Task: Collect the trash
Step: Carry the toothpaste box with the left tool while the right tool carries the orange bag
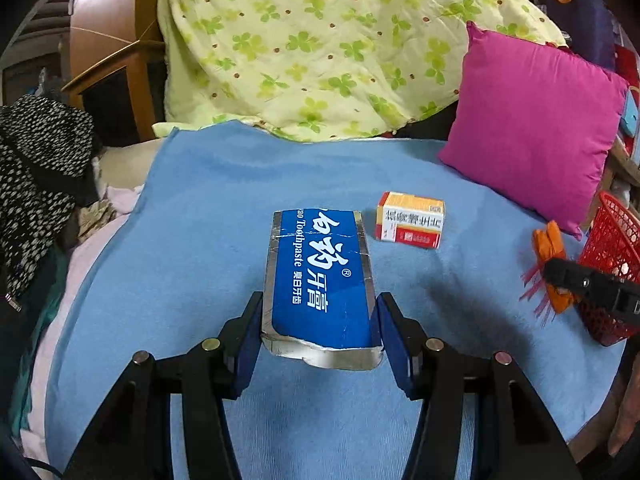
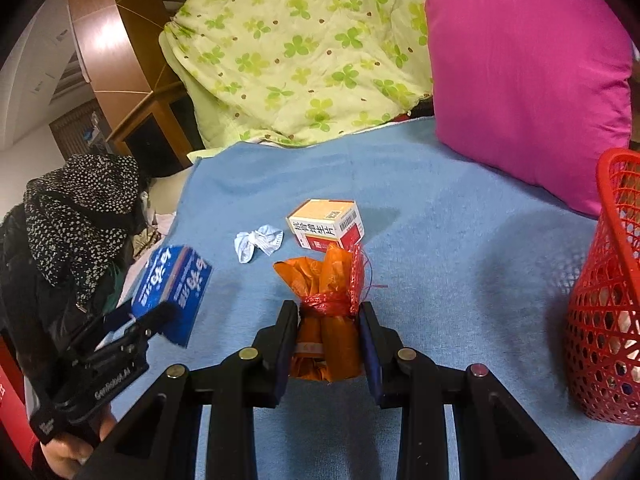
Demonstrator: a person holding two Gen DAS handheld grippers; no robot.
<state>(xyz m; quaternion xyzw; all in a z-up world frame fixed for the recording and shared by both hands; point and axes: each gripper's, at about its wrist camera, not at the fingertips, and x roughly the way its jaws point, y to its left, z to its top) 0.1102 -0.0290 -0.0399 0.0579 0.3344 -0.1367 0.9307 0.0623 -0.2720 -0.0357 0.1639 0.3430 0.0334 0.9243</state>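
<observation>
- Left gripper (image 1: 318, 330): clamping a blue toothpaste box (image 1: 320, 280) across its width at the near, torn end, pads pressing on both long sides; jaws standing about half apart to suit the box.
- Toothpaste box: running lengthwise straight away from the left gripper, far end pointing toward the green clover quilt (image 1: 320, 48); appearing in the right wrist view (image 2: 172, 292) tilted and clear of the blue blanket (image 1: 200, 208).
- Right gripper (image 2: 328, 340): pinching an orange bundle (image 2: 326, 304) tied with red net string, jaws drawn fairly close on its lower half; knot and loose top sticking out past the fingertips.
- Red basket (image 2: 600, 320): standing on the blanket at the far right edge, just beside the right gripper's side and well apart from the left one; some pale contents showing through the mesh.
- Deciding relation: basket lying to the right of both grippers, right one nearer; orange bundle likely needing only a short sideways carry, toothpaste box needing to cross the whole blanket, long axis probably wanting a turn to drop in end first.
- Remaining on the blanket: a small orange-and-white medicine box (image 2: 326, 224) lying ahead of the right gripper, and a crumpled white tissue (image 2: 258, 242) just left of it, both unheld.
- Pink cushion (image 2: 528, 80): leaning behind the basket, not blocking its mouth so far as visible.
</observation>
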